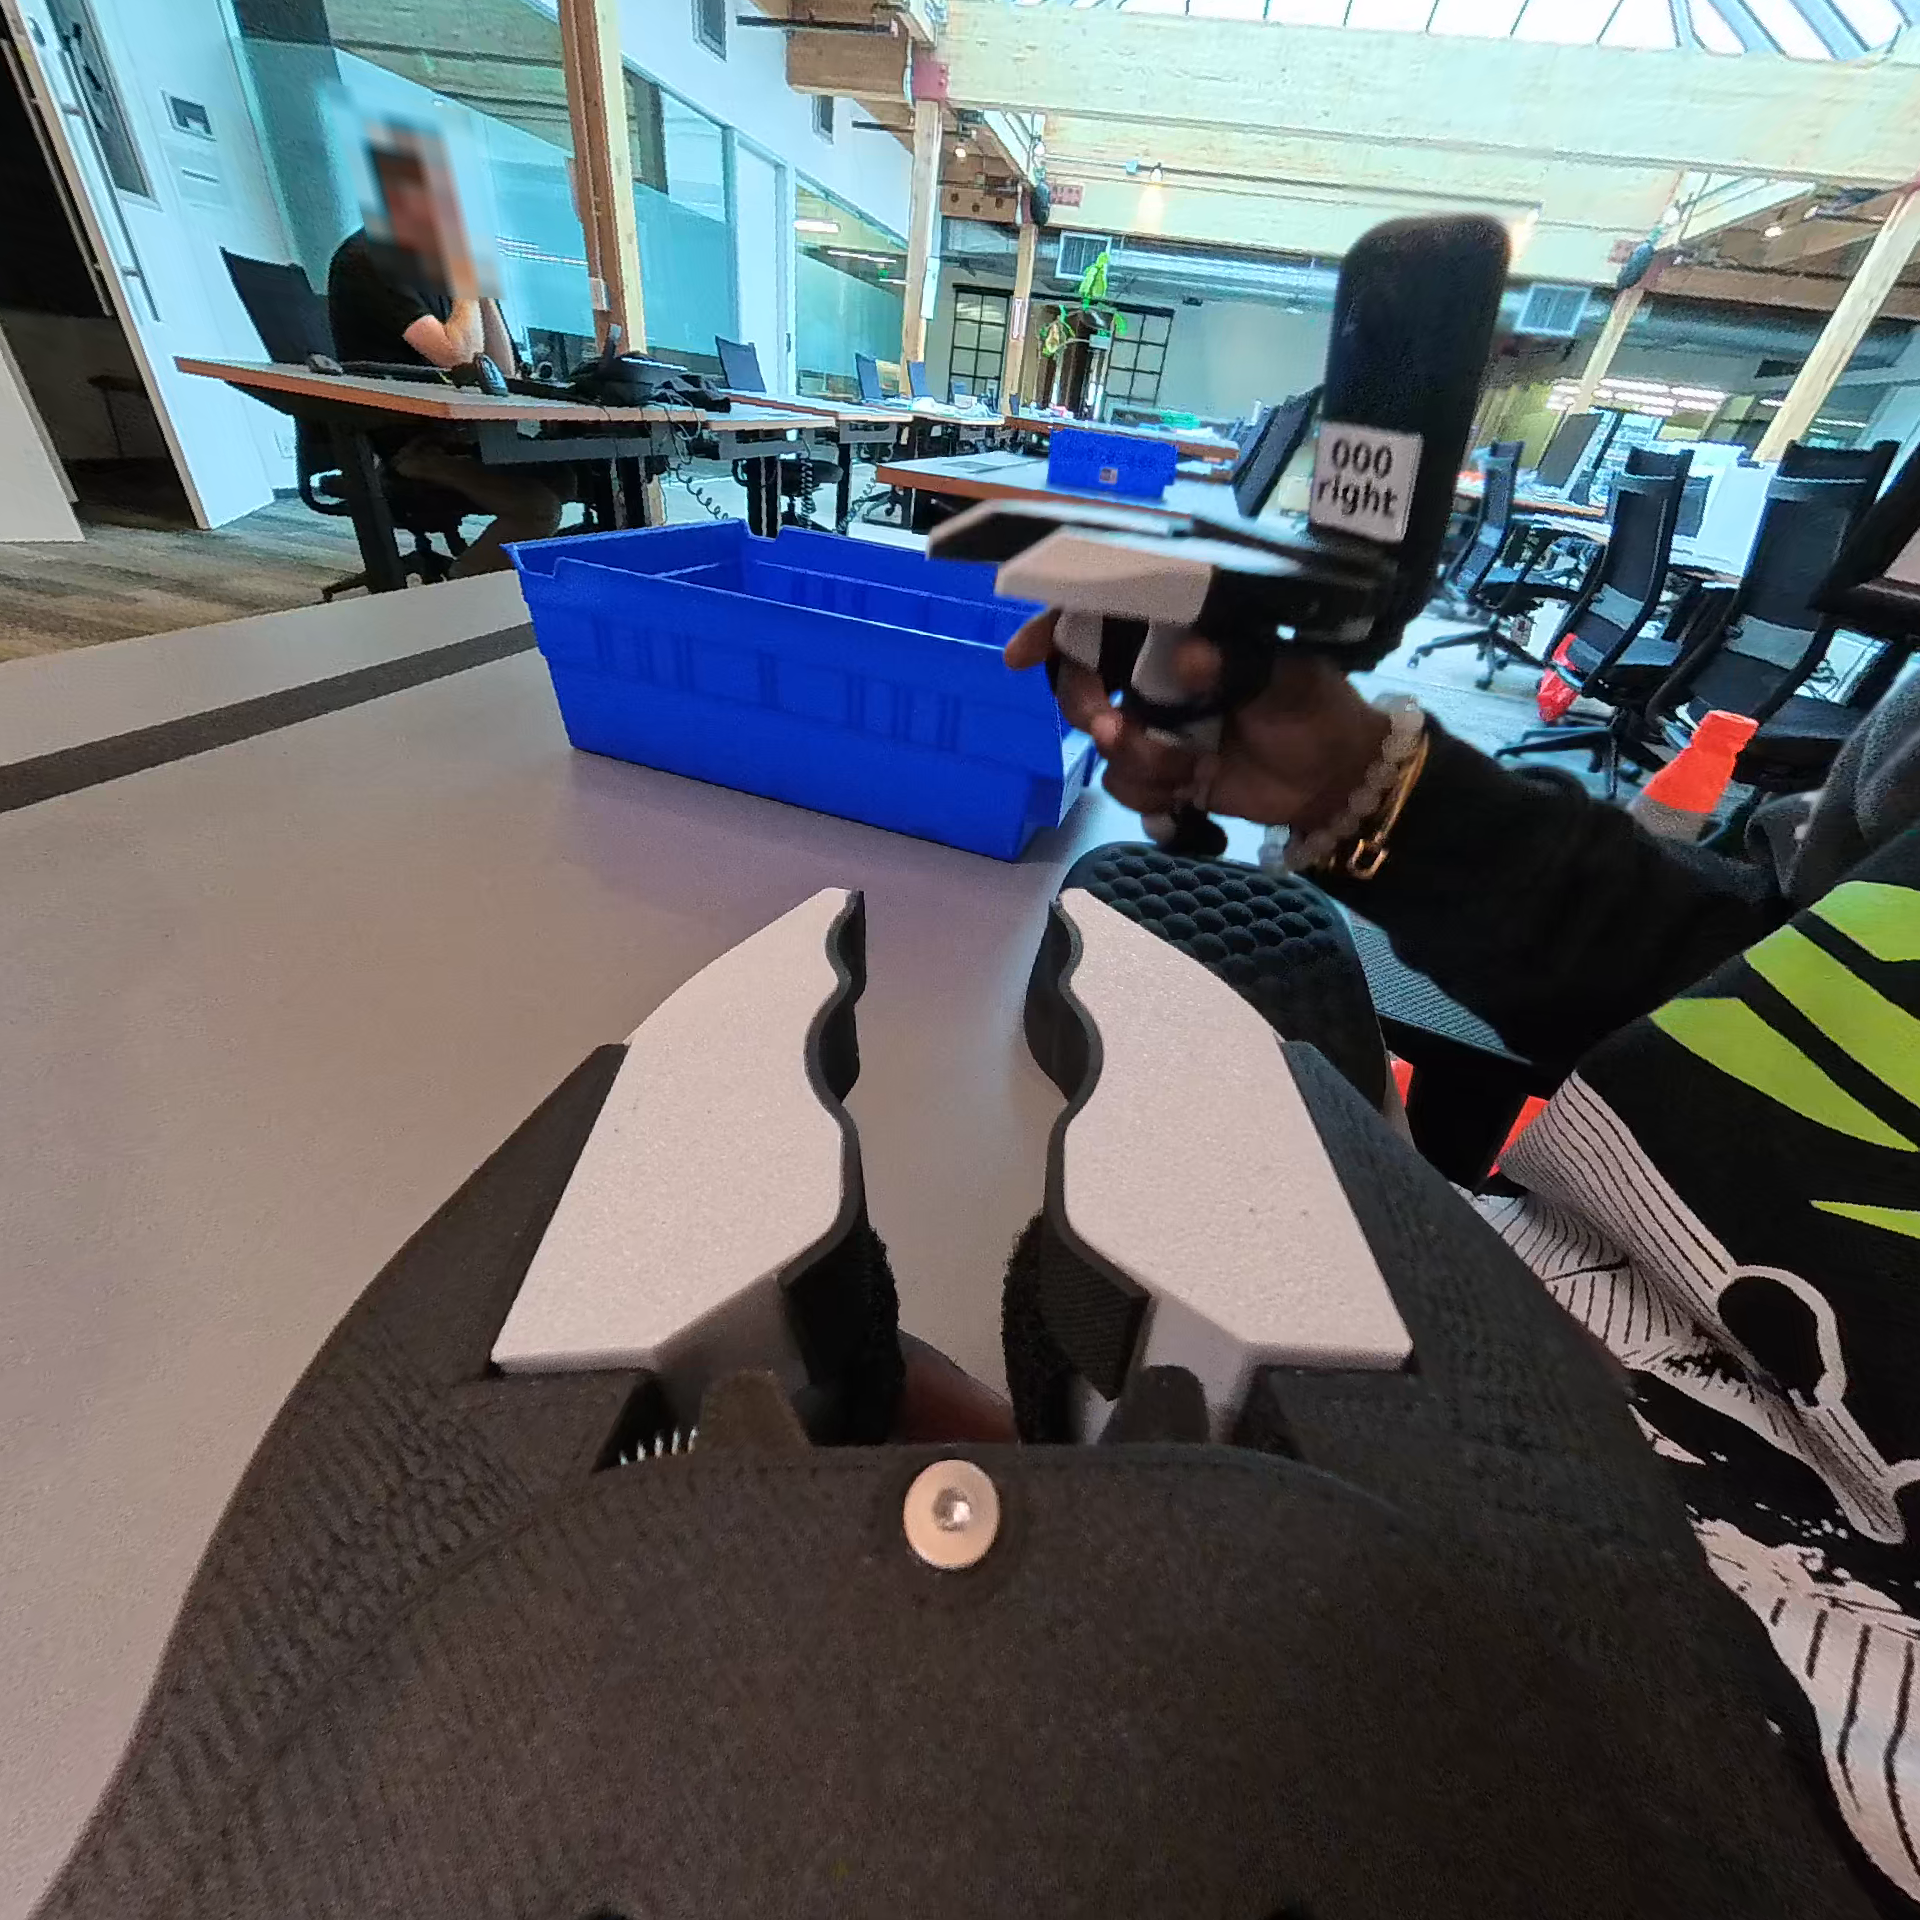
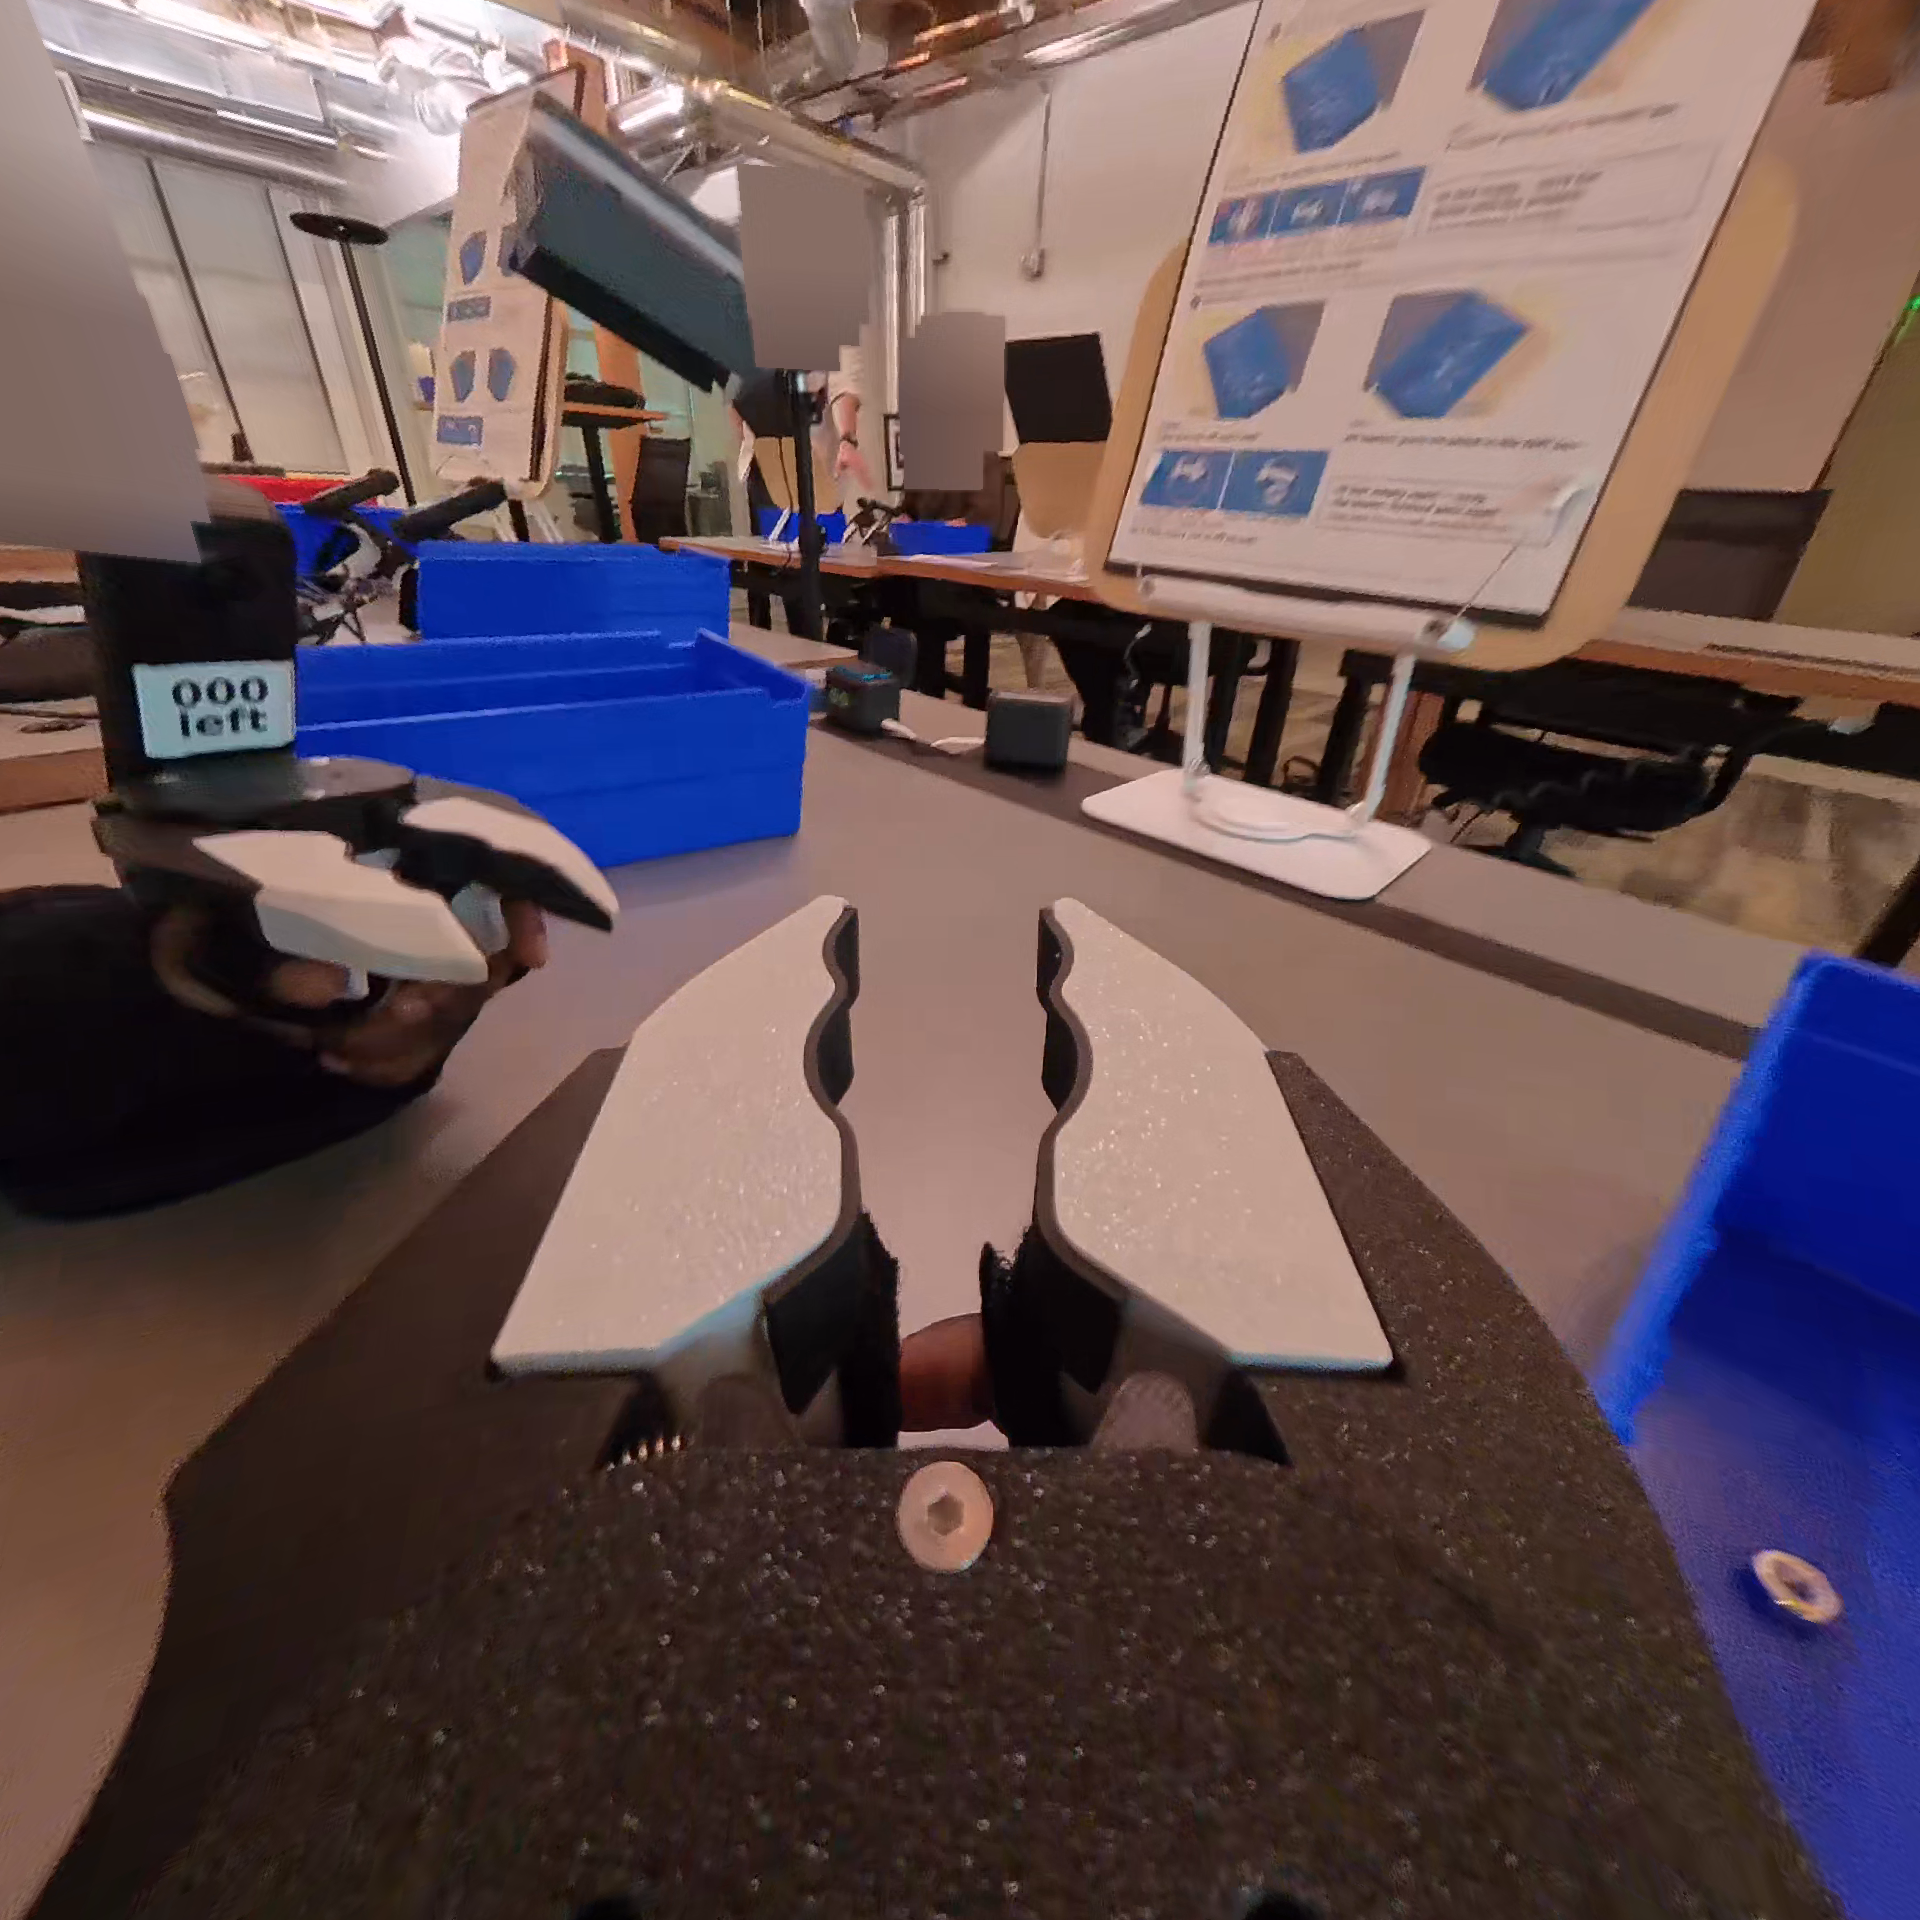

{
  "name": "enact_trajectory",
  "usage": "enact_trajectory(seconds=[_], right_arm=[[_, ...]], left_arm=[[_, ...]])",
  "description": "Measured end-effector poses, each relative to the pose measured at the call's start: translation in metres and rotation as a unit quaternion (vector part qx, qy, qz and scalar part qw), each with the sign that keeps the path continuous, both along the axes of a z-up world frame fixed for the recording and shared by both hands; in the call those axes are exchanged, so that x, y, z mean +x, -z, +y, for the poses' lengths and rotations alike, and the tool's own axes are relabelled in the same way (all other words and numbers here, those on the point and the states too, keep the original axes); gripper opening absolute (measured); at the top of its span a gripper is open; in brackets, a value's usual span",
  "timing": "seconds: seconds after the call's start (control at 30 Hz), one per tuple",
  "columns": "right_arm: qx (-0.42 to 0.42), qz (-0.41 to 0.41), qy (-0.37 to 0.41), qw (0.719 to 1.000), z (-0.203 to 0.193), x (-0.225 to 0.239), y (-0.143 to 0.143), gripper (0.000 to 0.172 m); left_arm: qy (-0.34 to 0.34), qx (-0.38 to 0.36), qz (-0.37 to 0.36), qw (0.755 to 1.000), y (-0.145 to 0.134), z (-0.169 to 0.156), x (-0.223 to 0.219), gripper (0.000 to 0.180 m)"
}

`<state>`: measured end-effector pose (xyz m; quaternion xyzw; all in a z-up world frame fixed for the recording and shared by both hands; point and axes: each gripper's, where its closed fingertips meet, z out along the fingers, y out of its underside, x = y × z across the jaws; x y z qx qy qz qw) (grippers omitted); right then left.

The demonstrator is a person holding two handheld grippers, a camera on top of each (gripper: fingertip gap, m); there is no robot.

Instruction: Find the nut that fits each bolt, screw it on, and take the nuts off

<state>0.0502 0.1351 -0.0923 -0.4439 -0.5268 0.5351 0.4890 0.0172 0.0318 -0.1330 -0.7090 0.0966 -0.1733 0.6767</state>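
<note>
Two handheld grippers hover over a grey table (image 2: 1039, 935) in an open office. The left gripper (image 1: 951, 925) has its jaws apart with only bare tabletop showing between the pads. The right gripper (image 2: 948, 930) is likewise spread, nothing between its pads. A single silver nut (image 2: 1789, 1601) lies on the floor of a blue bin (image 2: 1766, 1299) at the lower right edge of the right wrist view, well off to the right of the right gripper's jaws and behind their tips, not touching them. That bin is cut off by the frame, so the rest of its contents cannot be seen. Another blue bin (image 1: 790, 686) stands on the table beyond the left gripper's fingertips; its inside is hidden by its near wall. No bolt can be made out in either view. A white stand (image 2: 1257, 831) holding an instruction sheet (image 2: 1434, 301) sits at the far side of the table, its print blurred.
</note>
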Motion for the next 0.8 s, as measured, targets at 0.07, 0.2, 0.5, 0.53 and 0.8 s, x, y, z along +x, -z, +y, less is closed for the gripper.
enact_trajectory(seconds=[0.07, 0.2, 0.5, 0.53, 0.8], right_arm=[[-0.013, -0.003, -0.013, 1.000, -0.009, -0.006, 0.014, 0.033], [0.001, -0.037, -0.027, 0.999, -0.020, -0.016, 0.037, 0.033], [0.005, -0.072, -0.046, 0.996, -0.026, -0.022, 0.049, 0.034], [0.001, -0.070, -0.046, 0.996, -0.025, -0.021, 0.048, 0.034], [-0.020, -0.081, -0.051, 0.995, -0.022, -0.023, 0.051, 0.034]], left_arm=[[-0.001, 0.001, 0.000, 1.000, 0.000, 0.000, 0.000, 0.033], [-0.002, 0.004, 0.002, 1.000, -0.001, -0.001, 0.000, 0.033], [-0.006, 0.009, -0.002, 1.000, -0.026, -0.024, -0.011, 0.035], [-0.013, 0.010, 0.002, 1.000, -0.037, -0.033, -0.019, 0.035], [-0.248, -0.027, 0.090, 0.964, -0.100, -0.161, -0.170, 0.036]])
